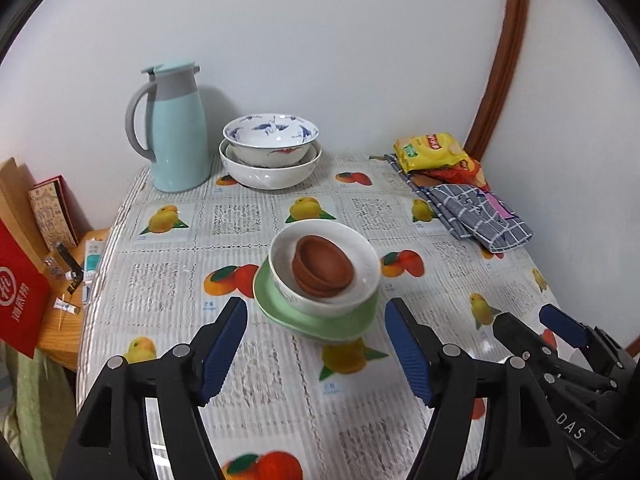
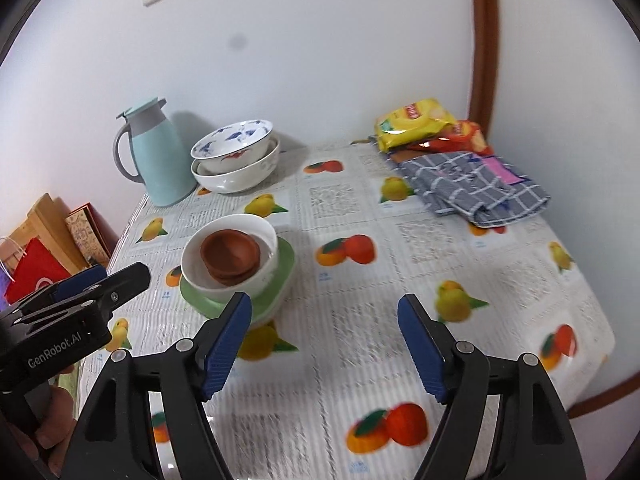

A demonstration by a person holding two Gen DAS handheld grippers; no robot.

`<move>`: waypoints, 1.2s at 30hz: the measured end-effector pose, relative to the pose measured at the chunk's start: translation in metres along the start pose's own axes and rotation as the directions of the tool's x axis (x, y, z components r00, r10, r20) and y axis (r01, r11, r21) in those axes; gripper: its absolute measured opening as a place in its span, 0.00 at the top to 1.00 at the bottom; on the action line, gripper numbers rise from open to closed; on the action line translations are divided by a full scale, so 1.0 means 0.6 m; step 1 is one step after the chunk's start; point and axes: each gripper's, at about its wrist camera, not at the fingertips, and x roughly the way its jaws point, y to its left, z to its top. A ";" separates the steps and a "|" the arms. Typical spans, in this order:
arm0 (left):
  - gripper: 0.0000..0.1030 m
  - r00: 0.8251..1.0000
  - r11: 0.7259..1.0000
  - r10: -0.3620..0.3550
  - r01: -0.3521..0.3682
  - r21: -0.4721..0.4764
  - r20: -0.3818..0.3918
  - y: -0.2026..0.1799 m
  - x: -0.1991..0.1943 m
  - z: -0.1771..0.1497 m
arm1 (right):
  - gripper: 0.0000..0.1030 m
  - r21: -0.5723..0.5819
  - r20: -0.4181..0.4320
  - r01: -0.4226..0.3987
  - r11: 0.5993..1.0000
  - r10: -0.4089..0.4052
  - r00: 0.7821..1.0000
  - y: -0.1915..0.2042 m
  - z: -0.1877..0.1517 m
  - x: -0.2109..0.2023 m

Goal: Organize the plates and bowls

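Nearest to the viewer, the left gripper (image 1: 316, 344) and the right gripper (image 2: 325, 342) both hang above the table (image 2: 360, 360) with jaws spread wide and nothing between the blue pads. No earlier view is there to compare.

Just beyond them, on the fruit-patterned cloth, stands a stack: a green plate (image 1: 280, 304) below, a white bowl (image 1: 362, 248) on it, and brown clay bowls (image 1: 324, 268) inside that.

Further back, near the wall, a blue-patterned bowl (image 1: 270, 136) sits inside a larger white bowl (image 1: 272, 176), with a pale blue jug (image 1: 180, 136) just beside them. At the far right corner lie a checked cloth (image 1: 476, 212) and yellow snack bags (image 1: 430, 150).
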 end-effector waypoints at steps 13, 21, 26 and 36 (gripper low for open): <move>0.17 0.997 0.999 -0.009 0.007 0.033 0.071 -0.069 -0.085 -0.079 | 0.05 0.023 0.064 0.053 0.998 -0.054 0.996 -0.061 -0.077 -0.107; 0.17 0.995 0.999 -0.019 0.015 0.043 0.098 -0.085 -0.121 -0.104 | 0.05 0.066 0.071 0.069 0.995 -0.073 0.995 -0.088 -0.104 -0.151; 0.17 0.994 0.999 -0.020 0.016 0.037 0.109 -0.088 -0.132 -0.110 | 0.05 0.065 0.099 0.085 0.994 -0.091 0.991 -0.090 -0.110 -0.172; 0.17 0.994 0.999 -0.011 0.007 0.035 0.110 -0.090 -0.135 -0.118 | 0.05 0.068 0.103 0.103 0.992 -0.110 0.989 -0.094 -0.115 -0.187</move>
